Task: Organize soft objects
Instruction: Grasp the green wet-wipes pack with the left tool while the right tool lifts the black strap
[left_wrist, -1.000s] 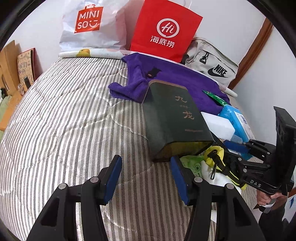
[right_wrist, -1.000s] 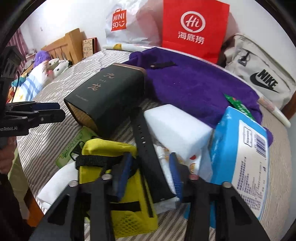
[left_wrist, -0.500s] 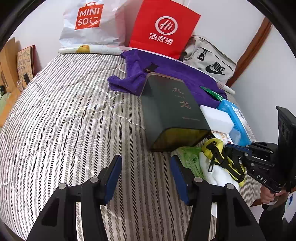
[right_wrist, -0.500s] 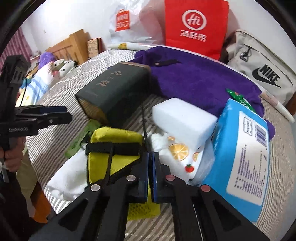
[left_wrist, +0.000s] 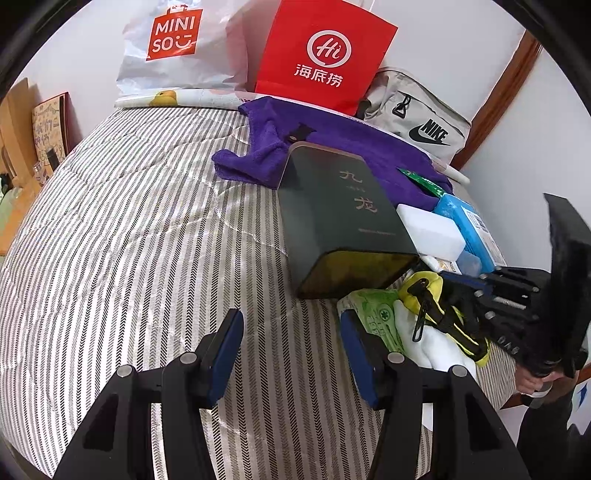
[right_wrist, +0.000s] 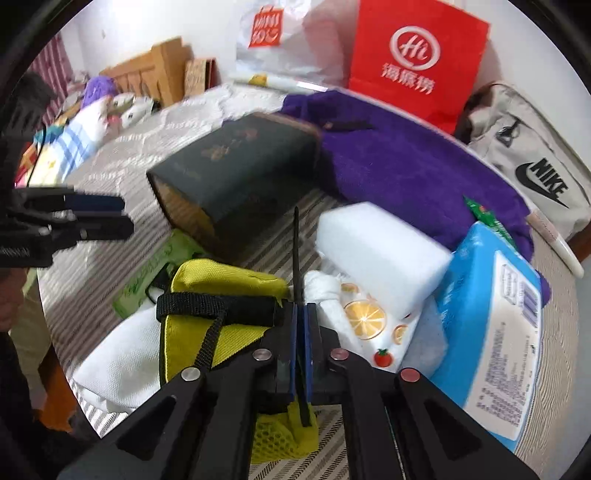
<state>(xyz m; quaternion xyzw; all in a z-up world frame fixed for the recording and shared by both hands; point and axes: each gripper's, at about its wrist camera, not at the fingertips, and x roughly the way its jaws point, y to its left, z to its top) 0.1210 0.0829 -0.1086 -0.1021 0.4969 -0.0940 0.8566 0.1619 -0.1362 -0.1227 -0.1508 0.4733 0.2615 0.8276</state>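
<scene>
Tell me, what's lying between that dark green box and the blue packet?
A white foam block sits between the dark green box and the blue packet, clearest in the right wrist view.

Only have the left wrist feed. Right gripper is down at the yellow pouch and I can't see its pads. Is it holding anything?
Observer: Yes. The right gripper is shut on a black strap, pinched edge-on between the blue pads, with its free end sticking out past the tips.
Operator: What's just right of the pads?
Observer: A white cloth printed with orange slices and a tomato, tucked under the white foam block. The yellow pouch lies on the other side of the pads.
</scene>
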